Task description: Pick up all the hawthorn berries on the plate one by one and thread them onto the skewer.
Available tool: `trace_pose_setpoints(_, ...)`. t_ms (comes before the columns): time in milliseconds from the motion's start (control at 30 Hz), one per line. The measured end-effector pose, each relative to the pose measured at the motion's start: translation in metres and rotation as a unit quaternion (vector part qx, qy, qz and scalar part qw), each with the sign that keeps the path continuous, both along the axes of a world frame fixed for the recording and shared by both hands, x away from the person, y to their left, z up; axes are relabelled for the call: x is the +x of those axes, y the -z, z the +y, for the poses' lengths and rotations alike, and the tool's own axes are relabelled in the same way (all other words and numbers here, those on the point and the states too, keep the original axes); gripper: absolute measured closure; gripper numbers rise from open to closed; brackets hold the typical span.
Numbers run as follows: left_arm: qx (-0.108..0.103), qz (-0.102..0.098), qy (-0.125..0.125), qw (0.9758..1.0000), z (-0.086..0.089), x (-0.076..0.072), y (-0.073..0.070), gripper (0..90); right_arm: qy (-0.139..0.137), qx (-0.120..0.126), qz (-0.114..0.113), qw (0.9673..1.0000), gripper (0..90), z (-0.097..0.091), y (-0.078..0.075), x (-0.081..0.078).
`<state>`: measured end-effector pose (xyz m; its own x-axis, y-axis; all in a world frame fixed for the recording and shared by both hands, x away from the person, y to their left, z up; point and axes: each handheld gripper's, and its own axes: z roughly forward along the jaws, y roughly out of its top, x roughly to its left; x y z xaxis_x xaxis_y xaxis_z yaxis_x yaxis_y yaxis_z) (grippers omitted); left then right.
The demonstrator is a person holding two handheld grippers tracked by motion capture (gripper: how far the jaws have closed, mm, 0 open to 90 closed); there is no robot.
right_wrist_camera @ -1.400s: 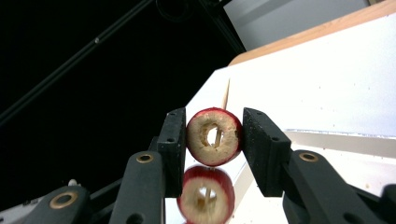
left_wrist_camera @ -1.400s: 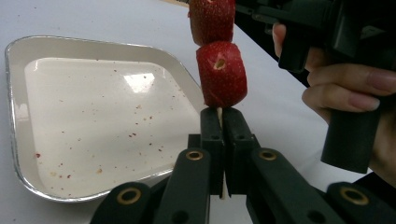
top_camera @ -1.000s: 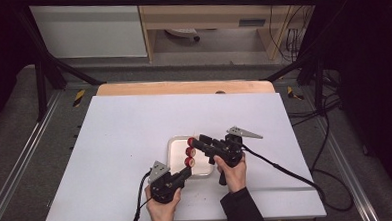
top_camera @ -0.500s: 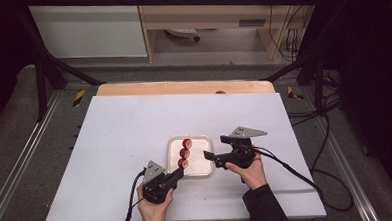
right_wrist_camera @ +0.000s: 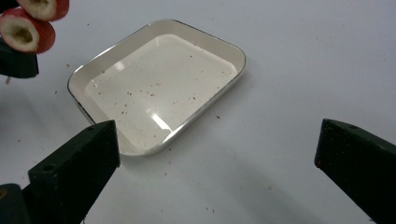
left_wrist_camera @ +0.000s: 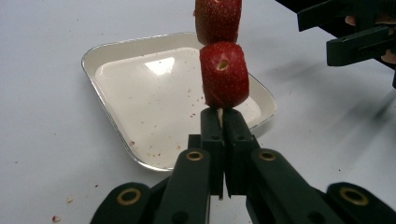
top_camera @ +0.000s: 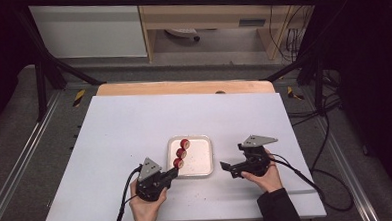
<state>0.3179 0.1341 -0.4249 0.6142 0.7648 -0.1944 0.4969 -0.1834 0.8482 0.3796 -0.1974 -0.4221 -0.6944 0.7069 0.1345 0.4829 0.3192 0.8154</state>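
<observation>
Left gripper (left_wrist_camera: 219, 140) is clamping a skewer (left_wrist_camera: 219, 113) of strawberry pieces (left_wrist_camera: 224, 74) over the white tray (left_wrist_camera: 116, 84), catching drips, while right gripper (top_camera: 229, 168), jaws just opening empty, is waiting beside.

Glossy enamelled tray (right_wrist_camera: 205, 42), matt tabletop (right_wrist_camera: 299, 56)

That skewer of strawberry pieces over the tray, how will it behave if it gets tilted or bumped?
The skewer is pinched at one thin end by the left gripper, so it would probably wobble. The strawberry pieces look soft and cored, so they could slide or spin on it. Freed, a round piece might roll in the tray.
</observation>
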Motion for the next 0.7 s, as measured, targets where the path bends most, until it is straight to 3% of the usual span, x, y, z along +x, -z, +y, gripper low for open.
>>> trace_pose_setpoints(133,0.012,0.003,0.011,0.9999,0.001,0.004,-0.008,88.1,0.001,-0.007,0.001,1.0,0.7,-0.009,0.007,-0.004)
trace_pose_setpoints(300,0.037,0.005,0.023,0.999,0.001,0.011,-0.016,88.1,0.005,-0.034,0.007,0.9994,0.9,-0.021,0.017,-0.009)
trace_pose_setpoints(700,0.076,0.009,0.03,0.9966,-0.005,0.031,-0.028,88.1,-0.004,-0.032,0.014,0.9994,1.5,-0.044,0.03,-0.021)
